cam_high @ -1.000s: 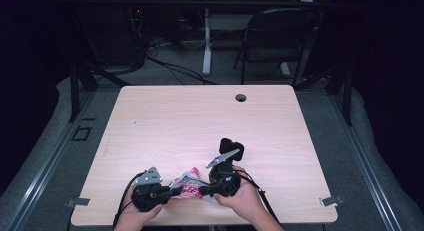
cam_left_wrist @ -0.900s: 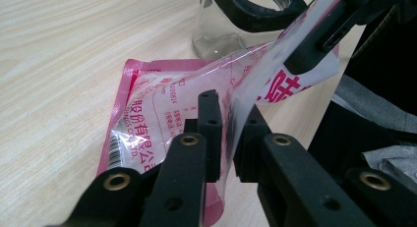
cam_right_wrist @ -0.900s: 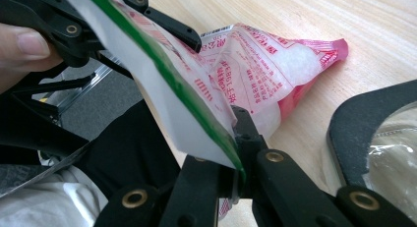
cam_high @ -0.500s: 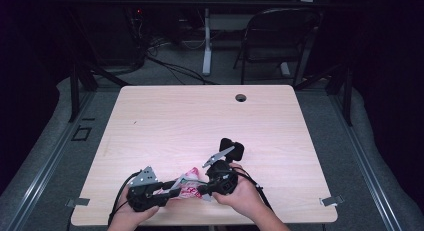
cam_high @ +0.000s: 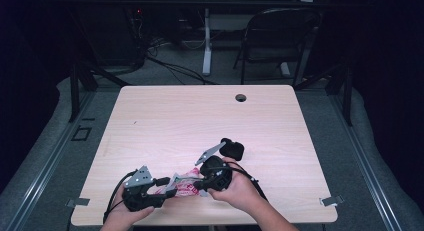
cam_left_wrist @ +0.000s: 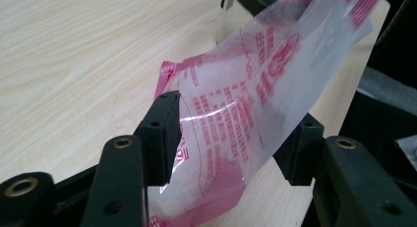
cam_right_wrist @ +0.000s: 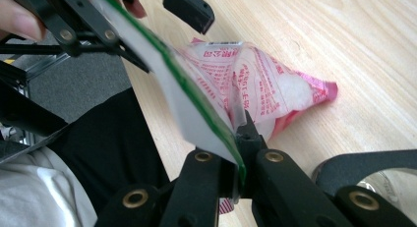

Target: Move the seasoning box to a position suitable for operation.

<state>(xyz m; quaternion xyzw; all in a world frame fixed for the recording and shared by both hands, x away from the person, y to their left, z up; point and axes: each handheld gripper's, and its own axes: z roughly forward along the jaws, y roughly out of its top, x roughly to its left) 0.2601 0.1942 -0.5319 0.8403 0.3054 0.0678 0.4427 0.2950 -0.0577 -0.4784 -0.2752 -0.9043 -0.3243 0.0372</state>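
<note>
While the right gripper (cam_right_wrist: 236,153) clamps the plastic bag (cam_left_wrist: 236,114), the left gripper's (cam_left_wrist: 231,133) jaws — just opened — stand slack around it.

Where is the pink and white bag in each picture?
High view: the pink and white bag lies near the table's front edge, between the left gripper and the right gripper.
Left gripper view: the bag hangs between the open jaws, which have just been opening.
Right gripper view: the bag stretches from the shut jaws up the middle.
Shared landmark: the light wooden table.
</note>
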